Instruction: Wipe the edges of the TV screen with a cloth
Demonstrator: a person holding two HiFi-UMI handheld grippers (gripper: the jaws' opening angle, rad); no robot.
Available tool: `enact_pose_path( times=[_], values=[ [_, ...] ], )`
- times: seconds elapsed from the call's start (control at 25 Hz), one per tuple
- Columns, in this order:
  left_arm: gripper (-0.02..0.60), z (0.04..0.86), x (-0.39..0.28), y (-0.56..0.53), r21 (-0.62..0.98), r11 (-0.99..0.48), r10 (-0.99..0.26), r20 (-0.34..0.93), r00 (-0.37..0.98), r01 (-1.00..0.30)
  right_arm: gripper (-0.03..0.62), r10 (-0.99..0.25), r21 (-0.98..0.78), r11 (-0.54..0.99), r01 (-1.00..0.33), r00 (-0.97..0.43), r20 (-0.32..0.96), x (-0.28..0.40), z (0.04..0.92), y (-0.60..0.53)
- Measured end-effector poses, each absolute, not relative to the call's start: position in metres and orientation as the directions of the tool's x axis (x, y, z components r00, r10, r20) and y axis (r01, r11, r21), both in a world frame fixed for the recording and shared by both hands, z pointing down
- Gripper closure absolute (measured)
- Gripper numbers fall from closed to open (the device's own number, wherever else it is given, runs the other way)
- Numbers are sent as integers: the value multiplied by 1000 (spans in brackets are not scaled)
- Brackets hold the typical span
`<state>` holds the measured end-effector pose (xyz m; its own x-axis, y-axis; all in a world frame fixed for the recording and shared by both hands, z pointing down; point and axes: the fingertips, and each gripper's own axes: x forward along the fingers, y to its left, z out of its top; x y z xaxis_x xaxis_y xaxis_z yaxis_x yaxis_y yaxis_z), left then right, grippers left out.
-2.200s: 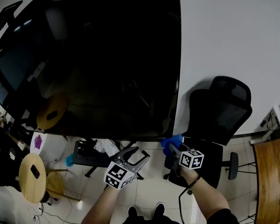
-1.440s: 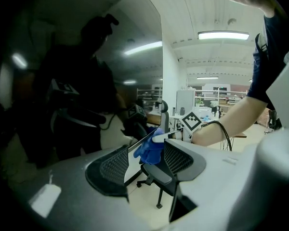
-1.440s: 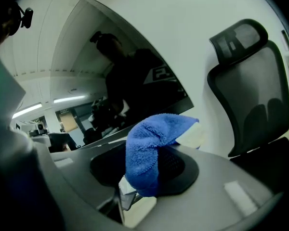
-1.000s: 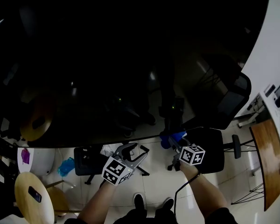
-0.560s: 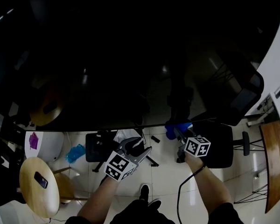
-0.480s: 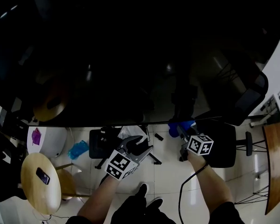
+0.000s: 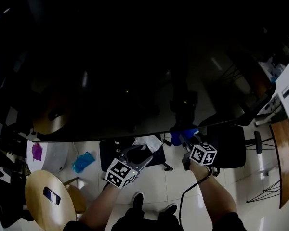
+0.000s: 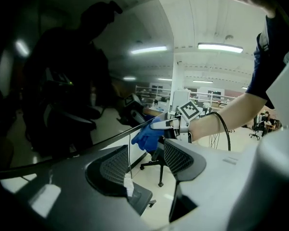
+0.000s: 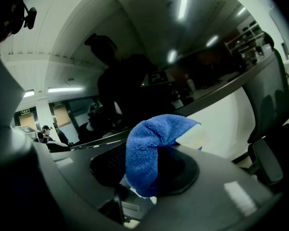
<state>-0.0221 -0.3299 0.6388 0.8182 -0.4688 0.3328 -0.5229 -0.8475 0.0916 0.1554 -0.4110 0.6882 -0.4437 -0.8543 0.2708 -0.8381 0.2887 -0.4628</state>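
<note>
Cloth (image 9: 147,146) in right hand-held gripper (image 7: 183,140) meets TV screen (image 7: 135,71) edge

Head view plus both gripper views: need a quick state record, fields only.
TV screen: dark, reflective, fills the upper head view
cloth: blue, bunched, at the screen's bottom edge
right gripper: shut on the cloth
left gripper: open, nothing held, below the screen edge, to the left of the cloth
office chair: on the floor under the screen's right part
wooden stool: round, at lower left, with a small dark item on top
</note>
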Motion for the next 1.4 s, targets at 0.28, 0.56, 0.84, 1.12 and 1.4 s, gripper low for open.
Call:
enact_pose_path(
  times=[0.28, 0.56, 0.84, 1.12, 1.4],
  values=[
    [360, 635, -77, -332, 81, -841, -483, 331, 810, -535, 439, -851, -462, 311, -830, -460, 253, 88, 686, -405],
    [360, 629, -114, -305, 52, -798, -548, 354, 758, -601, 439, -817, -476, 383, -792, -531, 226, 35, 684, -403],
    [360, 638, -165, -276, 49, -748, -593, 401, 699, -662, 439, -790, -503, 419, -756, -576, 208, -11, 686, -401],
    [360, 641, -220, -278, 52, -724, -622, 382, 683, -688, 439, -787, -506, 427, -750, -584, 201, -60, 687, -401],
    [360, 640, -283, -282, 67, -738, -611, 355, 708, -671, 439, -788, -484, 419, -769, -572, 227, -122, 688, -396]
  ],
)
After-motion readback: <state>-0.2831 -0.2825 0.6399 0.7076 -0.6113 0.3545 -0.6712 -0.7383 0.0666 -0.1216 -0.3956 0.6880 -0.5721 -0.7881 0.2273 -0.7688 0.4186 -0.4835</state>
